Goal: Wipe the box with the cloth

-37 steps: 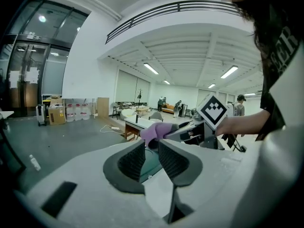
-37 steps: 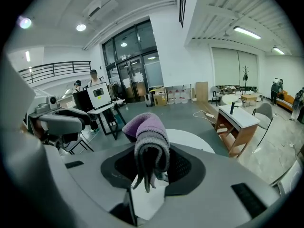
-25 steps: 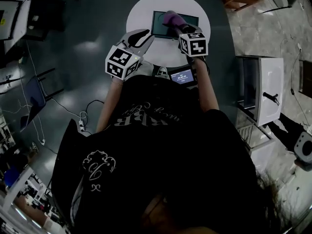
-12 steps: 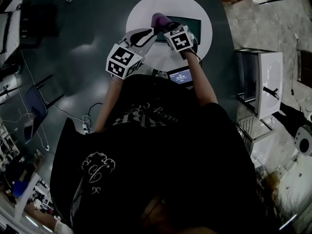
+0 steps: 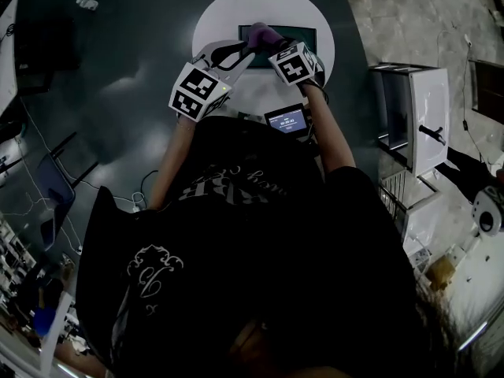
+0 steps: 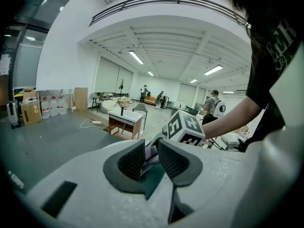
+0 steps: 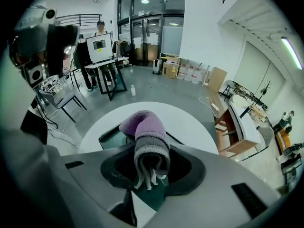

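Note:
A dark green box (image 5: 298,35) lies on a round white table (image 5: 224,10). My right gripper (image 5: 269,44) is shut on a purple and grey knitted cloth (image 5: 259,32), which presses on the box's left part. In the right gripper view the cloth (image 7: 148,134) bulges out of that gripper (image 7: 149,167) over the box (image 7: 110,137). My left gripper (image 5: 235,52) hangs at the box's left end, next to the cloth. Its pads (image 6: 135,159) stand a little apart, and the teal box (image 6: 154,183) shows through the gap.
A small lit screen (image 5: 286,120) sits at the table's near edge. A white cabinet (image 5: 417,113) stands to the right, and a chair (image 5: 55,176) and cables lie on the dark floor to the left. Distant people and tables (image 6: 124,118) fill the hall.
My right gripper has dragged the cloth leftward across the box. The left gripper has edged forward to the box's left end.

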